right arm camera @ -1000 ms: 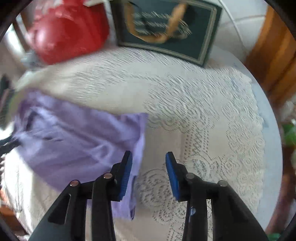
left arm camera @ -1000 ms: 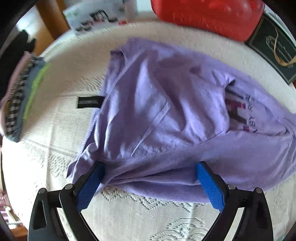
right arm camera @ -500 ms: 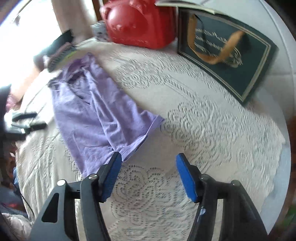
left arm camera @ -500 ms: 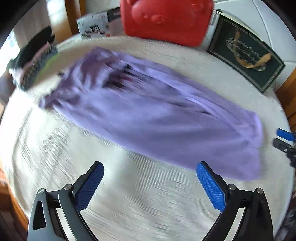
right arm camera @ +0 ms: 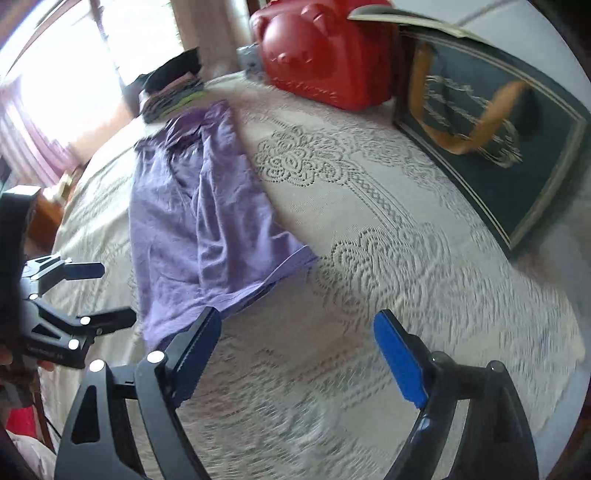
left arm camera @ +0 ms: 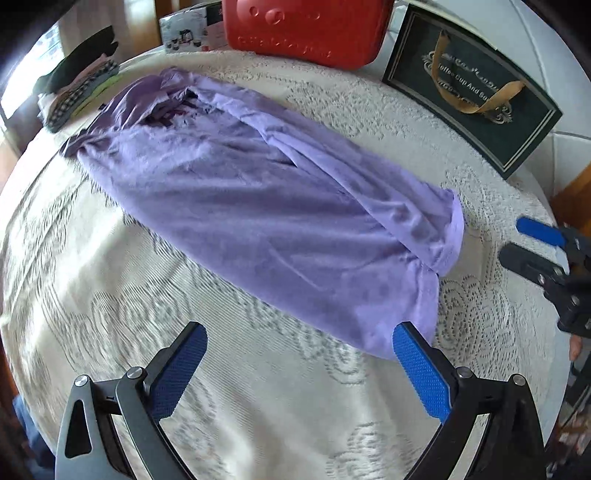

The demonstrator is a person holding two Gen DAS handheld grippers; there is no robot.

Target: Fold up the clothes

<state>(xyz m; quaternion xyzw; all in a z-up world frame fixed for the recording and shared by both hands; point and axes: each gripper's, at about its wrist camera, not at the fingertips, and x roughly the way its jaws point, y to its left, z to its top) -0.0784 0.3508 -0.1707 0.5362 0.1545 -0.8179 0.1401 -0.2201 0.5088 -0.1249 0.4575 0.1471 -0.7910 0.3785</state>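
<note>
**Purple shirt folded into a long strip, both grippers free of it**

The purple shirt [left arm camera: 258, 206] lies on the lace tablecloth [left arm camera: 258, 406] as a long narrow strip, running diagonally from the far left toward the near right in the left wrist view. Sides are folded inward; some dark print shows in the opening at its far end. The hem end sits nearest the grippers.

Left gripper [left arm camera: 299, 373]: jaws wide apart, nothing between them, only tablecloth. Its right pad sits at the shirt's near hem corner; touching or just above it, can't tell from this angle.

Right gripper [right arm camera: 295, 350]: jaws opening, already wide, nothing between them. Its left pad is just beside the shirt's hem edge, and the shirt is not held. The same gripper shows at the right edge of the left wrist view, clear of the cloth.

Behind the shirt: a red case [left arm camera: 306, 29] with a bear face moulded on it, a dark green gift bag [left arm camera: 476, 92] with a tan handle lying flat, and a small printed box [left arm camera: 184, 26]. A stack of folded clothes [left arm camera: 77, 92] sits at the far left edge of the table, near the shirt's far end. Views are somewhat motion-blurred.
</note>
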